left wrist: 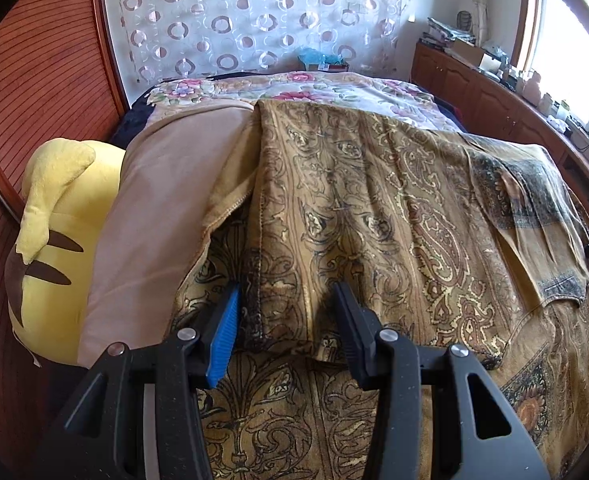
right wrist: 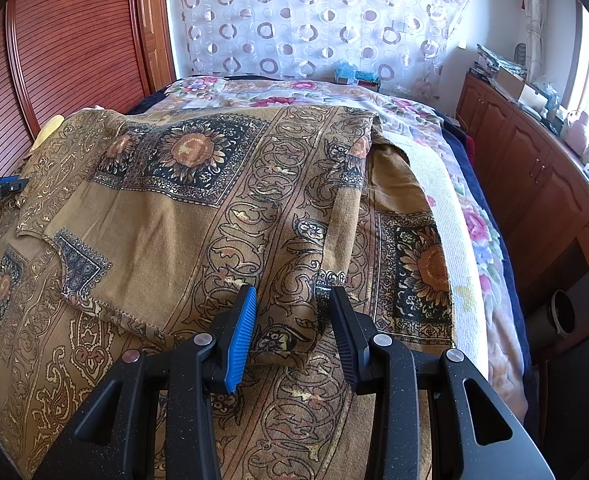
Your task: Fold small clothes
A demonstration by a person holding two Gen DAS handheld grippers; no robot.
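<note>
Bedroom light falls on a bed under a patterned brown bedspread (right wrist: 294,420). Nearest, the left gripper (left wrist: 286,308) and right gripper (right wrist: 292,312) each stand half open astride a near corner of the brown garment (right wrist: 222,208), pads not pressing. Folding looks barely begun; next, both likely must pinch and lift. Beyond lie a yellow plush toy (left wrist: 62,240) and curtain (left wrist: 254,16).

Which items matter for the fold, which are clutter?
In play:
patterned garment
left hand-held gripper
right hand-held gripper

Lying about:
yellow plush toy
beige pillow
floral quilt
wooden cabinet
</note>
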